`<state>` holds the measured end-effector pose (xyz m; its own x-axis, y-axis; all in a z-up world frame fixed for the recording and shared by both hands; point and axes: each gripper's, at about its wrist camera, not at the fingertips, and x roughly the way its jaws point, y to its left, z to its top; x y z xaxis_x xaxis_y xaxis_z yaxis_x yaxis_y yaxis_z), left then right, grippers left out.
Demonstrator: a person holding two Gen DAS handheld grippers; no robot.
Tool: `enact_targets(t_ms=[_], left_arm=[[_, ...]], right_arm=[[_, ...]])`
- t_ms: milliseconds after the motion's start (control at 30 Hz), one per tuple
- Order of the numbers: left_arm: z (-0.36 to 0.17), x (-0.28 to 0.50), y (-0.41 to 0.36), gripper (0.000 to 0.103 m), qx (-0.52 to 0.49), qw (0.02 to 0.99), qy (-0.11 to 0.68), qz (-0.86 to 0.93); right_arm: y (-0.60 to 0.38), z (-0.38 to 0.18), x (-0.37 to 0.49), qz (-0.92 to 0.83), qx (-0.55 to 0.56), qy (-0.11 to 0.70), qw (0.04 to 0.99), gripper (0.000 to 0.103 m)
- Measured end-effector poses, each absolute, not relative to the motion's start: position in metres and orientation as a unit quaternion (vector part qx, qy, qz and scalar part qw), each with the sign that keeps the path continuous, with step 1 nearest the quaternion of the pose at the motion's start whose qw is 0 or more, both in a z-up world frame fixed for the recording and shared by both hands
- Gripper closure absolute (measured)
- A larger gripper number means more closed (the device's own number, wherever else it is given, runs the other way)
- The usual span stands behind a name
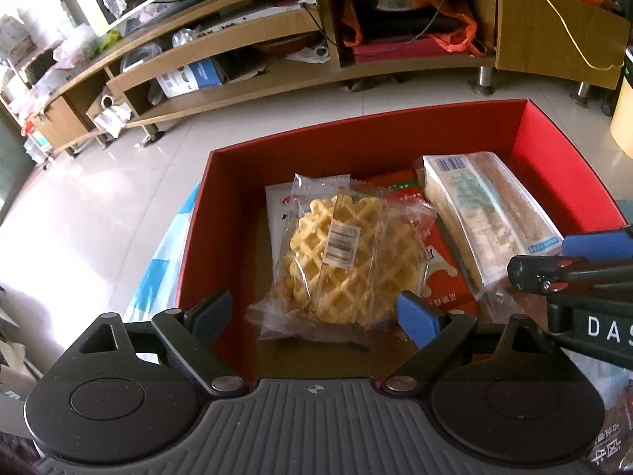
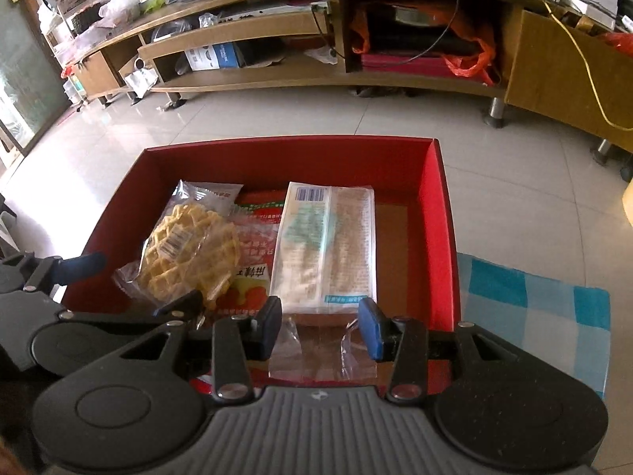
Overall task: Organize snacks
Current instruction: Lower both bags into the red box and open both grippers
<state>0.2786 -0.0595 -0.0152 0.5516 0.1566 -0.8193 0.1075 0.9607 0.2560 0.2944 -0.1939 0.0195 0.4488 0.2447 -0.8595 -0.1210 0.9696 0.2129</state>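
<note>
A: Left wrist view first: why do the jaws of the left gripper (image 1: pixel 316 312) stand so wide over the waffle pack (image 1: pixel 342 255)?

B: My guess is a release. The waffle pack lies flat in the red box (image 1: pixel 561 166), on top of a red snack packet (image 1: pixel 447 273), and neither blue pad presses its wrapper. The pads sit to either side of its near end, apart from it, so nothing is gripped.

A: And the right gripper (image 2: pixel 322 326)?

B: In the right wrist view its jaws are drawn in narrow, and the clear tail of the long biscuit pack (image 2: pixel 328 245) runs between its 2 pads. I judge it is pinching that crimped end, though the film is too clear to be sure of contact. The pack's far end rests in the box, beside the waffle pack.

A: Why hold it by the tail?

B: Probably to lower it lengthwise along the free right part, where bare box floor shows. Held by the end, it can be laid down without disturbing its neighbours.

A: What's outside the box?

B: A blue checked cloth (image 2: pixel 534 308) under it, tiled floor, and a wooden TV stand (image 2: pixel 277 23) beyond.
</note>
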Motion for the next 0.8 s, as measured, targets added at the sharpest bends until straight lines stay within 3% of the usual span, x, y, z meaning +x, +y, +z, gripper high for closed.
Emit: enact_targets(t_ms=[233, 800], left_arm=[[-0.016, 0.276, -0.052, 0.009, 0.121, 0.863, 0.490, 0.015], [-0.001, 0.259, -0.045, 0.008, 0.109, 0.862, 0.494, 0.010]], right_arm=[[-0.194, 0.007, 0.291, 0.109, 0.055, 0.545, 0.829, 0.052], [-0.198, 0.019, 0.280, 0.111, 0.047, 0.561, 0.819, 0.046]])
